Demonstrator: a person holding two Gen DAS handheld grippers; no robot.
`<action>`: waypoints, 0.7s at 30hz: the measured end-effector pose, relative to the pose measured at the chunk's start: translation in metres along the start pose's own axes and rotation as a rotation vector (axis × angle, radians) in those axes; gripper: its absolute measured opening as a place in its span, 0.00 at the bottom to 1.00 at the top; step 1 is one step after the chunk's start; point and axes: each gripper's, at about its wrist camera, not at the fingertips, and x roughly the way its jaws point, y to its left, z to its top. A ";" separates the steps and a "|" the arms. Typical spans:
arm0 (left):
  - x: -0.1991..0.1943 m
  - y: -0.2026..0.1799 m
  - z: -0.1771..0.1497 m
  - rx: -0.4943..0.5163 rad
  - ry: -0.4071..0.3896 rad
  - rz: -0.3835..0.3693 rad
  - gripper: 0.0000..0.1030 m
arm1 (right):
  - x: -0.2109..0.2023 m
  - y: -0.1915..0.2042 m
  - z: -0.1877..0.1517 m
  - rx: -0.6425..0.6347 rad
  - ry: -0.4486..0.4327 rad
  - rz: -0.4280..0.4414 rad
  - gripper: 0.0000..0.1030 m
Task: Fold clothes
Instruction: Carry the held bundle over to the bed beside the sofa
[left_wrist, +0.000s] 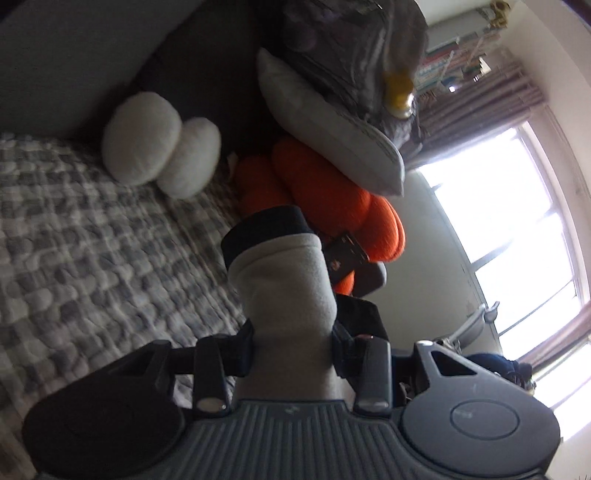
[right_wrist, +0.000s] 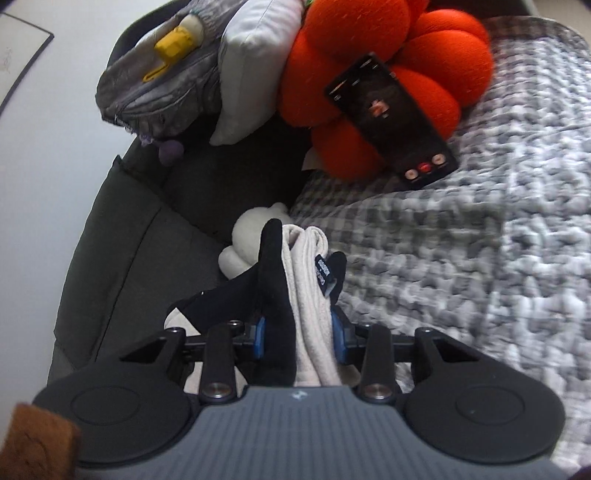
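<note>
1. My left gripper is pinching a bunched cream fleece garment with black trim, which stands up between the jaws above the grey-and-white checked bed cover.
2. My right gripper is pinching another part of that garment; black and cream folds are pressed together between the blue-edged jaws.
3. A small dark label with white writing hangs from the cream fabric in the right wrist view; I cannot read it.
4. Only the right wrist view shows the screen of the black smartphone leaning on the orange knotted plush cushion; round red and white buttons show near its lower edge, text illegible.
5. Only the left wrist view shows the bright window, curtains and a shelf of books; spines unreadable.
6. Both views show the grey pillow behind the orange cushion.
</note>
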 end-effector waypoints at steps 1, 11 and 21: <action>-0.003 0.008 0.005 -0.012 -0.017 0.011 0.39 | 0.013 0.004 0.001 -0.007 0.014 0.008 0.37; -0.036 0.061 0.034 -0.086 -0.212 0.143 0.39 | 0.148 0.046 0.015 -0.098 0.152 0.113 0.36; -0.057 0.093 0.041 -0.150 -0.349 0.274 0.38 | 0.240 0.077 0.006 -0.234 0.282 0.149 0.36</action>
